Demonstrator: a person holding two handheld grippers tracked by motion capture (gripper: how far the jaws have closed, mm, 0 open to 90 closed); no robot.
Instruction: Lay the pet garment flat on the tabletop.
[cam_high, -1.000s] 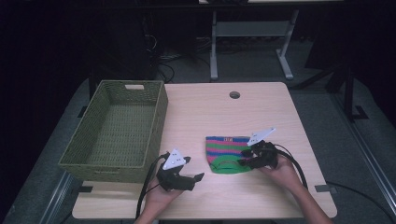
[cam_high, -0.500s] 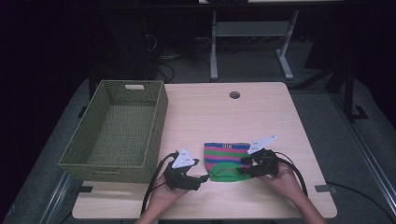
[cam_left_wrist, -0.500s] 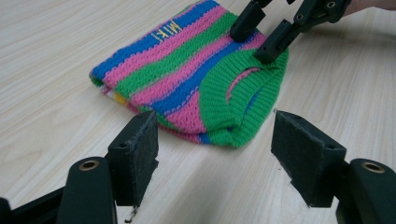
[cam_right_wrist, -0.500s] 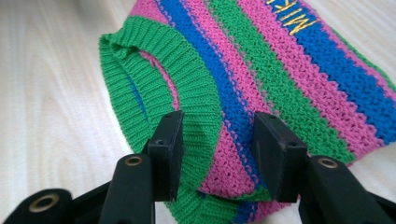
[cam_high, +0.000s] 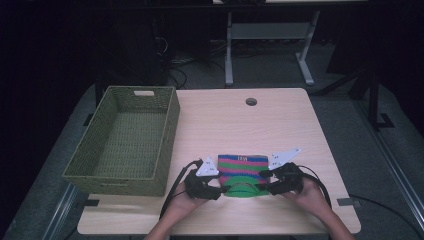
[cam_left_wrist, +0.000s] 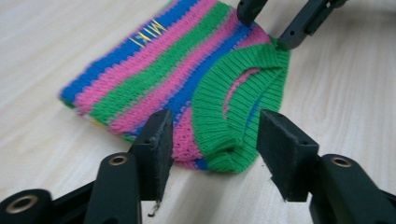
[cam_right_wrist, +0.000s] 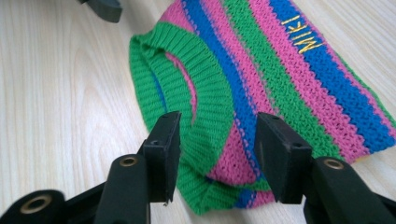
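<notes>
Since a second ago the left gripper (cam_high: 218, 192) has slid in to the striped knit (cam_high: 243, 168), so both spread-jawed tongs, right gripper (cam_high: 266, 188) included, now straddle its green cuff (cam_left_wrist: 243, 88) between them, seemingly ready to pinch.

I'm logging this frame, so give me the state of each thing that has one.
striped knit piece: flat on the table, green ribbed opening gaping slightly toward the person.
left gripper: open, jaws astride the knit's near-left corner, not closed on it.
right gripper: open, jaws astride the opposite corner.
green basket: upright, nothing inside.
</notes>
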